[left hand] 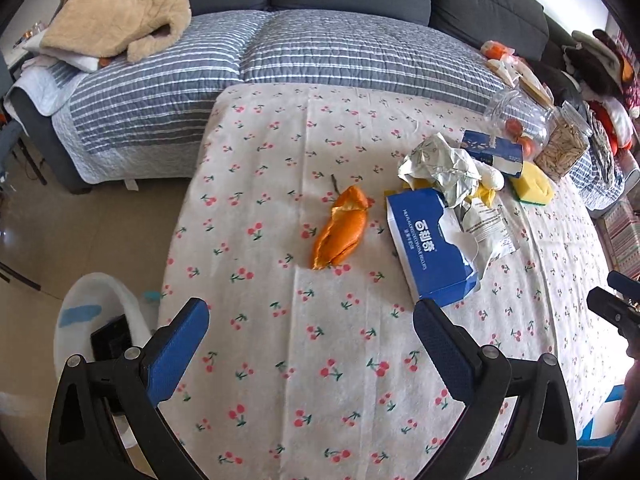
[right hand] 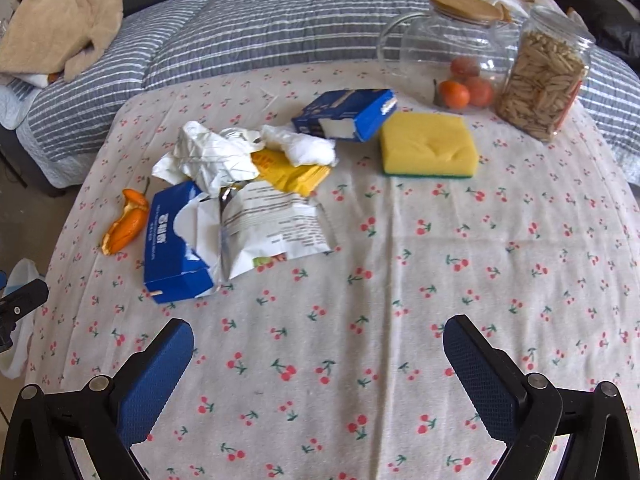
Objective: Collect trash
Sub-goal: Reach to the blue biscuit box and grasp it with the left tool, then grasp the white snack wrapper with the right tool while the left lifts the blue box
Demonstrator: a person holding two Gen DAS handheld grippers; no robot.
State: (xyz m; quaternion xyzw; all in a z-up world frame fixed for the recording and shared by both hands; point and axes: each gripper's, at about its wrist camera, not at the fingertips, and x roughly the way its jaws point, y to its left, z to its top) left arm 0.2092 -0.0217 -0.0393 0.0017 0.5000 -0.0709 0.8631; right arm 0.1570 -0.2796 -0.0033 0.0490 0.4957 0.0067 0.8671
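An orange peel (left hand: 340, 227) lies on the cherry-print tablecloth (left hand: 320, 360), also in the right wrist view (right hand: 126, 222). Beside it lie a torn blue tissue box (left hand: 430, 246) (right hand: 176, 246), a crumpled white wrapper (left hand: 440, 164) (right hand: 208, 156), a torn printed packet (right hand: 276, 228), a yellow packet (right hand: 292, 170) and a white tissue wad (right hand: 304, 146). My left gripper (left hand: 312, 320) is open and empty, short of the peel. My right gripper (right hand: 318, 340) is open and empty over bare cloth, short of the pile.
A white-lined bin (left hand: 96, 320) stands on the floor left of the table. A yellow sponge (right hand: 430, 146), a small blue box (right hand: 348, 114), a glass jar with tomatoes (right hand: 452, 60) and a jar of seeds (right hand: 544, 76) stand at the back. A striped-covered sofa (left hand: 320, 52) lies beyond.
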